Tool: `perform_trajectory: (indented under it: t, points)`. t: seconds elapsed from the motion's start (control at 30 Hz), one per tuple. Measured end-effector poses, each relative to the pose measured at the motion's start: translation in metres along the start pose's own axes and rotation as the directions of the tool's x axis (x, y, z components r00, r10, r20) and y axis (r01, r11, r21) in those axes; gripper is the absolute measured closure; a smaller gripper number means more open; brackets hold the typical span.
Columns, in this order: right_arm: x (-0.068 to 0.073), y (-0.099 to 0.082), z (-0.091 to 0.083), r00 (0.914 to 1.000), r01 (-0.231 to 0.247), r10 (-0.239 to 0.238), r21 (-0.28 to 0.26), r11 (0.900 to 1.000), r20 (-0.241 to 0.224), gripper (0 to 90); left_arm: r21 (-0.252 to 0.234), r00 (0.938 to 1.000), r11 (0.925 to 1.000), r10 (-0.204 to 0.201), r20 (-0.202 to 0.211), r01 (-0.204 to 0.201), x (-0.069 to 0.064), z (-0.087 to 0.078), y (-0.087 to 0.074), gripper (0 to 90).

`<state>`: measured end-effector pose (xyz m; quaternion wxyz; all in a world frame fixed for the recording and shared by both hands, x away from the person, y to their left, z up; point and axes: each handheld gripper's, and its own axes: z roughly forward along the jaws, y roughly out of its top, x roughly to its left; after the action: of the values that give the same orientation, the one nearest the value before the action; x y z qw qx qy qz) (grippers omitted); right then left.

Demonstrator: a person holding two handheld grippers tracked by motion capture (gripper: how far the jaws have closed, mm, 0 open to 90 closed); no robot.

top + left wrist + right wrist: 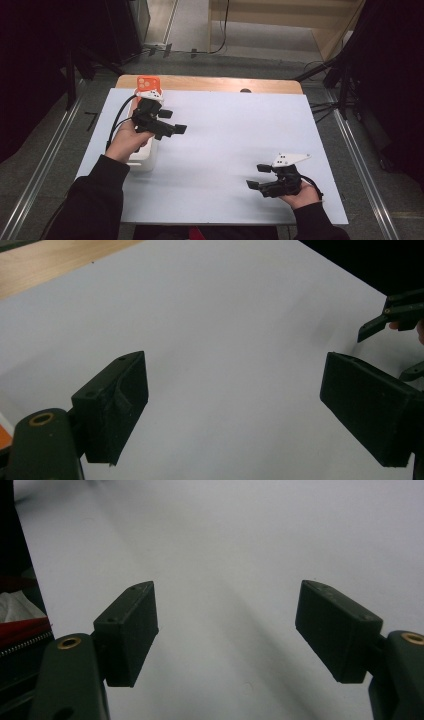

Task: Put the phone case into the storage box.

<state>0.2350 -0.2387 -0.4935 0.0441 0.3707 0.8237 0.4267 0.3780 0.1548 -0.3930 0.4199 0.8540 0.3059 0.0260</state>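
Over the white table sheet (pixel 220 150), left gripper (pixel 172 130) and right gripper (pixel 257 176) hover level, jaws apart, empty.

Dim room, evenly lit white sheet (pixel 225 150).
High view soft, slightly grainy; surroundings black at 9 and 3 o'clock. Gripper views: near jaws blurred, faint soft shadows on the sheet, no glare.

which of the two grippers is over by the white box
The left gripper, held above the white box at the sheet's left edge. The right gripper is near the front right, apart from it.
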Motion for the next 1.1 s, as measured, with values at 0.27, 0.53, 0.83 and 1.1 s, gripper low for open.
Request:
perform_trajectory:
  t: [0.27, 0.53, 0.83, 1.1]
  points:
    - [0.001, 0.001, 0.000, 1.0000, 0.003, -0.003, 0.002, 1.0000, 0.000, 23.6, 0.012, 0.9996, 0.9997, 0.021, 0.018, -0.021, -0.012, 0.005, -0.015, 11.8]
    - [0.001, 0.001, -0.001, 1.0000, 0.003, -0.003, -0.002, 1.0000, -0.005, 23.6, 0.001, 0.9993, 0.9997, 0.026, 0.027, -0.026, -0.021, -0.001, -0.034, 11.8]
    - [0.001, 0.001, -0.001, 1.0000, 0.004, -0.004, -0.002, 1.0000, -0.004, 23.6, -0.021, 0.9982, 0.9988, 0.045, 0.040, -0.044, -0.030, -0.004, -0.051, 11.8]
    - [0.001, 0.001, -0.002, 0.9999, -0.001, 0.001, -0.007, 1.0000, -0.011, 23.6, -0.022, 0.9975, 0.9990, 0.040, 0.058, -0.039, -0.038, -0.005, -0.062, 11.8]
